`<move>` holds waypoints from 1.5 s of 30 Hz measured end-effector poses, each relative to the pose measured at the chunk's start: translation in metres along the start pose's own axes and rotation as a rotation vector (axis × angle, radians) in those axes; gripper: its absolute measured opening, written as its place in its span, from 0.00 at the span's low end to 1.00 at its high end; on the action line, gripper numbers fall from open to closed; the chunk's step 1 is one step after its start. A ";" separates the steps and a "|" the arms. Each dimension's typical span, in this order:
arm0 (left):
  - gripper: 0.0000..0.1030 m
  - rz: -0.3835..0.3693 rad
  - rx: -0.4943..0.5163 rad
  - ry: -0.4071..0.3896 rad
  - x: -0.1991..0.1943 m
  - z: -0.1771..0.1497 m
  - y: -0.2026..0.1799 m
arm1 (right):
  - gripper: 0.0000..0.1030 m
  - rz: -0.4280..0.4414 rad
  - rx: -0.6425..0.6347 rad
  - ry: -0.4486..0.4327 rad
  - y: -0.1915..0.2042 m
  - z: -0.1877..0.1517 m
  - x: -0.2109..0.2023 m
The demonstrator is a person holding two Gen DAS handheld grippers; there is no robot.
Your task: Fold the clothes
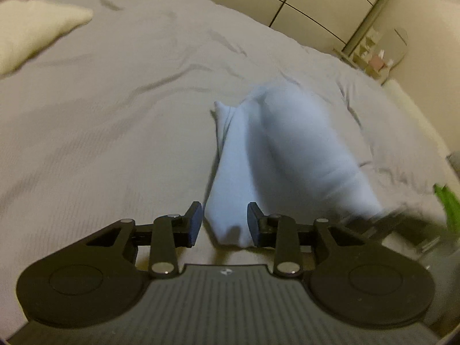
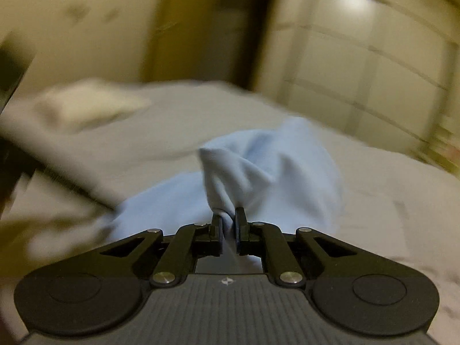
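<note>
Right wrist: right tongs point(image 2: 229, 218) pinch blue garment point(image 2: 276, 172); left tongs point(image 1: 224, 218) loosely straddle its corner.

From my left wrist view, the grey bedspread point(image 1: 115, 120) spreads wide and bare on my left side, lightly wrinkled, with open room for my fingers to travel. A cream pillow point(image 1: 34, 28) blocks its far left corner. Straight ahead, a bunched pale blue garment point(image 1: 273, 149) rises from the bed as a soft hump, its near end lying between my left gripper's point(image 1: 224, 221) parted fingers. To the right, my right gripper point(image 1: 402, 224), blurred, crowds that side. Beyond the bed, cupboard doors point(image 1: 302, 0) close off the far side. From my right wrist view, everything smears; the bed seems bare on the right.
</note>
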State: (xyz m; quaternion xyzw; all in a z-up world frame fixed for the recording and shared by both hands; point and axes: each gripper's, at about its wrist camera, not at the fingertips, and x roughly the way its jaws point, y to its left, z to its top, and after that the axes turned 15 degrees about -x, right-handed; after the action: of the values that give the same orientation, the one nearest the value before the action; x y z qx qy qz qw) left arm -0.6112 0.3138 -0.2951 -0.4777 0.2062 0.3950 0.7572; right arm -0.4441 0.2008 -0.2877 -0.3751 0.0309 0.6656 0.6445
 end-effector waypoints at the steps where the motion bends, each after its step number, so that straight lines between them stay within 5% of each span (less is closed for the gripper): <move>1: 0.28 -0.008 -0.015 0.011 0.000 0.000 0.004 | 0.11 0.045 -0.047 0.023 0.017 0.000 0.010; 4: 0.28 -0.036 -0.037 0.027 0.001 0.002 0.009 | 0.28 0.036 -0.138 0.054 0.045 -0.007 0.019; 6: 0.28 -0.061 -0.053 0.033 0.001 0.005 0.010 | 0.51 0.071 -0.069 0.030 0.029 -0.008 0.012; 7: 0.28 -0.077 -0.061 0.035 0.001 0.006 0.010 | 0.53 0.082 -0.006 0.016 0.015 -0.011 0.004; 11: 0.33 -0.136 -0.093 0.052 0.003 0.012 0.010 | 0.52 0.084 0.266 -0.033 -0.041 -0.027 -0.028; 16: 0.44 -0.234 -0.189 0.117 0.018 0.017 0.010 | 0.50 -0.006 0.689 0.065 -0.107 -0.087 -0.029; 21: 0.63 -0.357 -0.301 0.195 0.044 0.034 0.012 | 0.47 0.091 1.086 0.067 -0.128 -0.150 -0.019; 26: 0.67 -0.378 -0.318 0.233 0.059 0.040 0.010 | 0.47 0.122 1.185 0.038 -0.129 -0.159 -0.014; 28: 0.64 -0.340 -0.263 0.250 0.068 0.039 0.001 | 0.47 0.130 1.200 0.034 -0.133 -0.162 -0.007; 30: 0.31 -0.293 -0.190 0.263 0.078 0.036 -0.009 | 0.46 0.131 1.184 0.038 -0.131 -0.163 -0.009; 32: 0.15 -0.262 -0.116 0.250 0.079 0.036 -0.019 | 0.46 0.122 1.166 0.045 -0.127 -0.157 -0.007; 34: 0.13 -0.264 -0.002 0.179 0.064 0.039 -0.031 | 0.42 0.118 1.150 0.048 -0.127 -0.151 -0.008; 36: 0.13 -0.268 0.111 0.074 0.040 0.042 -0.040 | 0.28 0.127 1.125 0.032 -0.128 -0.146 -0.011; 38: 0.13 -0.261 0.192 -0.004 0.022 0.044 -0.042 | 0.27 0.129 1.056 0.014 -0.124 -0.131 -0.014; 42: 0.14 -0.196 0.111 0.036 0.029 0.031 0.005 | 0.27 0.098 0.819 0.066 -0.095 -0.097 -0.010; 45: 0.14 -0.215 0.077 0.016 0.025 0.021 0.013 | 0.27 0.042 0.619 0.122 -0.065 -0.080 -0.001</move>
State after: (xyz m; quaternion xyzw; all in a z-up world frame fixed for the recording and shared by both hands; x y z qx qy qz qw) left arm -0.6081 0.3451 -0.3100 -0.4706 0.1750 0.2996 0.8113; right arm -0.3499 0.1691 -0.3155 -0.1996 0.2780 0.6141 0.7111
